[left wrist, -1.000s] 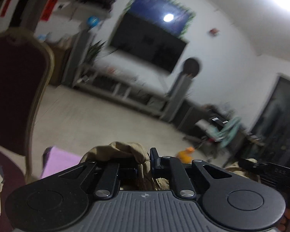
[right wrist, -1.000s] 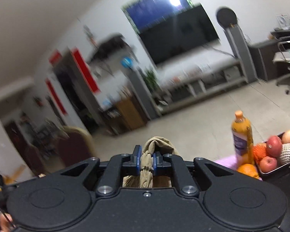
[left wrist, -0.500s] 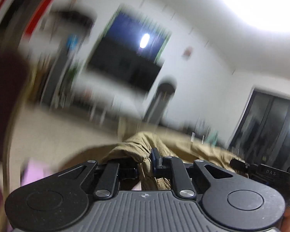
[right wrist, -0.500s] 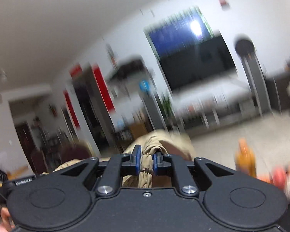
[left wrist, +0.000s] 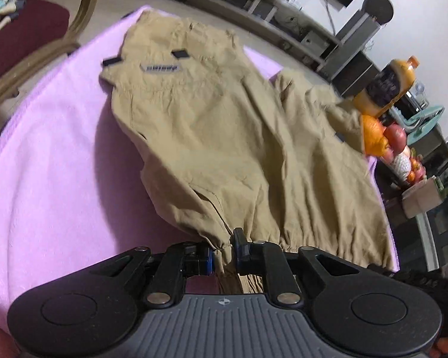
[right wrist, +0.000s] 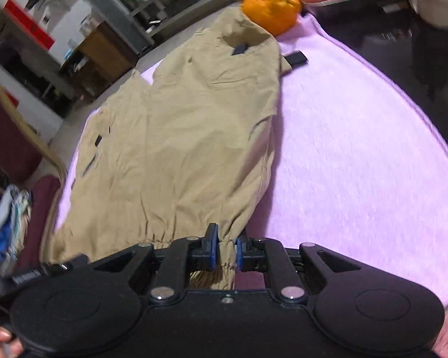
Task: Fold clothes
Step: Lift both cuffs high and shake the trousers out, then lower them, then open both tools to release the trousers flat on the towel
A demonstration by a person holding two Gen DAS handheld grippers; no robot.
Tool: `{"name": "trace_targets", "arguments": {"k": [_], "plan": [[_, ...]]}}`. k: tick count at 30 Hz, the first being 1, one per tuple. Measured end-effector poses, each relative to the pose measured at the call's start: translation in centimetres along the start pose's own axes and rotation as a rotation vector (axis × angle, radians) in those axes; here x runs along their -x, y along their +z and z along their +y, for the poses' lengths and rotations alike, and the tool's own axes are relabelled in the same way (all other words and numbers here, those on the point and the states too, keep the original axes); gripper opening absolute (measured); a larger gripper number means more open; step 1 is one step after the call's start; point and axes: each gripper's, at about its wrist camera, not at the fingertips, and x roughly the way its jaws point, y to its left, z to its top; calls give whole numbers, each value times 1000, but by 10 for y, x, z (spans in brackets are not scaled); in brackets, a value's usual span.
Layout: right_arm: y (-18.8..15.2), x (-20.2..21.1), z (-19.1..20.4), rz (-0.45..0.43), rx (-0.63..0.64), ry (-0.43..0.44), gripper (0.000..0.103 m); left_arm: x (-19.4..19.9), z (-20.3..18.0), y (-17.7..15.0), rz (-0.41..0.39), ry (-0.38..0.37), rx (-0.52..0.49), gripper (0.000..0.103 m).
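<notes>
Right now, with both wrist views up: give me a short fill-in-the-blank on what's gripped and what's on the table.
1. Both grippers are shut on the gathered waistband of the khaki ____.
2. The garment lies spread on a ____ -coloured blanket.
3. In the right wrist view, the round fruit touching the garment's far end is an ____.
4. The left gripper and right gripper hold the ____ edge of the garment, the one closest to the cameras.

Missing words: trousers; lilac; orange; near

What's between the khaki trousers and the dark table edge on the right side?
Only bare lilac towel lies between the khaki trousers and the dark table, per the right wrist view.
</notes>
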Motion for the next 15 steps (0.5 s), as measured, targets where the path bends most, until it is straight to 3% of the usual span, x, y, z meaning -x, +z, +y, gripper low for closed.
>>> {"name": "trace_targets", "arguments": {"k": [4,7,9,12,14,15], "plan": [[8,23,-1,-97,-50,95,12,41,-6,-7,-119,-40,1,12],[5,41,-1,-108,-70,135,12,65,-10,-10,-151,-52,23,12],[1,36,0,-78,-45,108,12,55,-8,-17,-114,5,20,13],[-9,8,4,1,7,-1,12,22,-3,-32,-23,136,-14,18],[-11,-4,7,42,48,-74,19,-1,2,-41,74,224,-29,25],[-11,-7,8,53,67,-106,27,3,5,-43,91,240,-11,33]]}}
